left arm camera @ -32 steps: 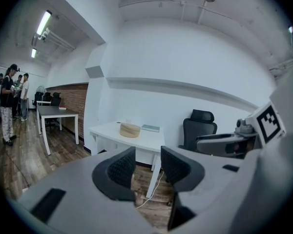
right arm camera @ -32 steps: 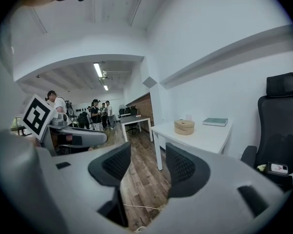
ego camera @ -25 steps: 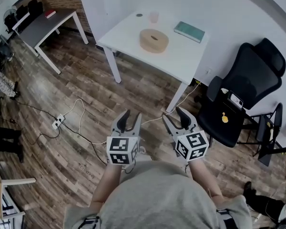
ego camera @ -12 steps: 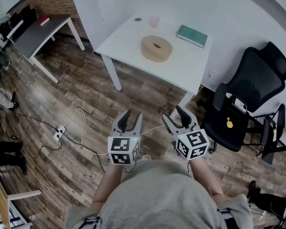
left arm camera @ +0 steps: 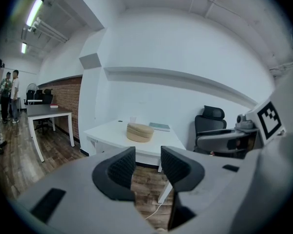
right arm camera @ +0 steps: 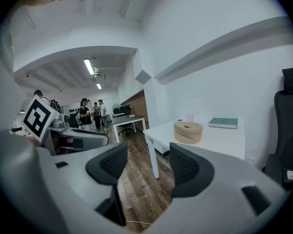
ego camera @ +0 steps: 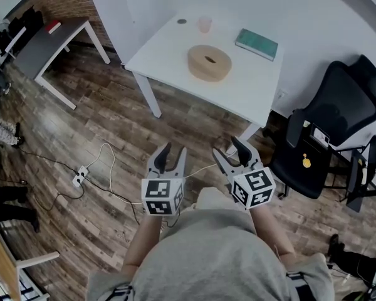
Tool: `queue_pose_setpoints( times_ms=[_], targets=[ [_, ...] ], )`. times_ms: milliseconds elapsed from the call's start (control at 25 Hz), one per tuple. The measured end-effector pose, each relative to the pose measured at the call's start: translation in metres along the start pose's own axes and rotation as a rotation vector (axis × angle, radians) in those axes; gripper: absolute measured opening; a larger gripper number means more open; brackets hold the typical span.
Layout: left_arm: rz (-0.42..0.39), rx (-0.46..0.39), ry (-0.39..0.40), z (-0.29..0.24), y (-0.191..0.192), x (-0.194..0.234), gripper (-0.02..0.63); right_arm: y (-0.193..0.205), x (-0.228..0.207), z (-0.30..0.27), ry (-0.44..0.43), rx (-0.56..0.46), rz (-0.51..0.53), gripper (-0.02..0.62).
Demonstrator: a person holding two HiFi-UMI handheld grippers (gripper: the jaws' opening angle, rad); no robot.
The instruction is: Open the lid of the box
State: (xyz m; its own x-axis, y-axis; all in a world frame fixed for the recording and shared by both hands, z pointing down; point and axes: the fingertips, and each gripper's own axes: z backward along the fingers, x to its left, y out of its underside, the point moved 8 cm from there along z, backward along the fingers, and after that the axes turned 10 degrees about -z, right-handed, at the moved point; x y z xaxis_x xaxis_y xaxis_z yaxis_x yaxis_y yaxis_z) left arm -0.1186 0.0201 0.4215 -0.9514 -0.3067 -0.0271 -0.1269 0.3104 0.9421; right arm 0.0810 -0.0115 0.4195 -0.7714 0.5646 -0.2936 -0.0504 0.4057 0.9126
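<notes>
The box [ego camera: 209,62] is round and tan, with its lid on and a small slot in the top. It stands on a white table [ego camera: 175,49] well ahead of both grippers, and it also shows in the left gripper view [left arm camera: 139,131] and the right gripper view [right arm camera: 188,131]. My left gripper [ego camera: 172,155] is held above the wooden floor, open, with nothing between its jaws [left arm camera: 147,165]. Beside it my right gripper [ego camera: 230,152] has its jaws opening wide, and they hold nothing [right arm camera: 147,167]. Both point toward the table.
A green book [ego camera: 256,44] and a small cup [ego camera: 204,24] lie behind the box. A black office chair [ego camera: 329,124] stands to the right of the table and a grey table [ego camera: 47,39] at far left. Cables and a power strip [ego camera: 79,177] lie on the floor. People [right arm camera: 90,112] stand far off.
The view has crept forward a little toward the white table. Both grippers keep their place in front of the body, and the right jaws stand slightly wider.
</notes>
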Motion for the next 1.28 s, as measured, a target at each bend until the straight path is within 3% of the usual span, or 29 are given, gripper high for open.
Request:
queue_pose_setpoints(
  times_ms=[400,1280],
  targets=[
    [0.006,0.01,-0.031,-0.049,-0.004,0.028,0.15,-0.015,-0.025,-0.055,-0.038,0.006,0.01,0.281],
    [-0.025,0.035,0.001,-0.207,-0.06,0.105,0.158,-0.103,-0.095,-0.214,-0.053,0.022,0.087,0.279]
  ],
)
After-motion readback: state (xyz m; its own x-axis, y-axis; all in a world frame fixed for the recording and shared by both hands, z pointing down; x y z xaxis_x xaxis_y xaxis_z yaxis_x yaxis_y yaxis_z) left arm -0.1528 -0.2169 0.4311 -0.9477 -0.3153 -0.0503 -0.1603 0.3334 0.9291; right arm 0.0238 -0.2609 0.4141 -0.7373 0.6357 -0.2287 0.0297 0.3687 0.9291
